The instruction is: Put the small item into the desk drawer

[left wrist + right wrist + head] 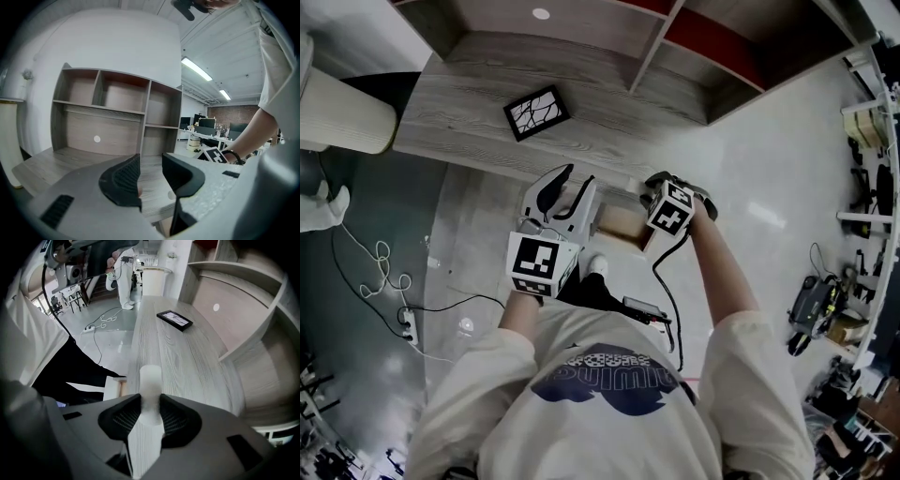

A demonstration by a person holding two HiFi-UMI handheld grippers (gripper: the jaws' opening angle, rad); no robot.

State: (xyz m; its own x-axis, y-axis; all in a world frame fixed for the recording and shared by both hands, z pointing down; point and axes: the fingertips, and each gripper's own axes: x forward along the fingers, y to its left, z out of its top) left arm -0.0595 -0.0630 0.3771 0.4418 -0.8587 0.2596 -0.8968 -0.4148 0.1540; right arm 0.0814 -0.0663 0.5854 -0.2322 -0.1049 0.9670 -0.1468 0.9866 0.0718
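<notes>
The right gripper [151, 417] is clamped on the small item [151, 380] — a pale, round-ended cylinder that stands out past the pads, which press on its lower part only. It is held at the front edge of the desk [469, 103], with the desk top running away beyond it. The drawer [623, 225] shows as a pale wooden box pulled out under that front edge, just beside and below the item. The left gripper [151, 174] hangs close by on the other side of the drawer, its jaws apart with nothing between them. A dark framed picture [174, 319] lies well apart, nearer the desk's back.

The grip looks shallow, so a knock of the free end against the desk's front edge could tip the item out of the pads. The drawer opening seems narrow and partly tucked under the desk — let go too high or too far forward and the round item may roll off onto the floor.
</notes>
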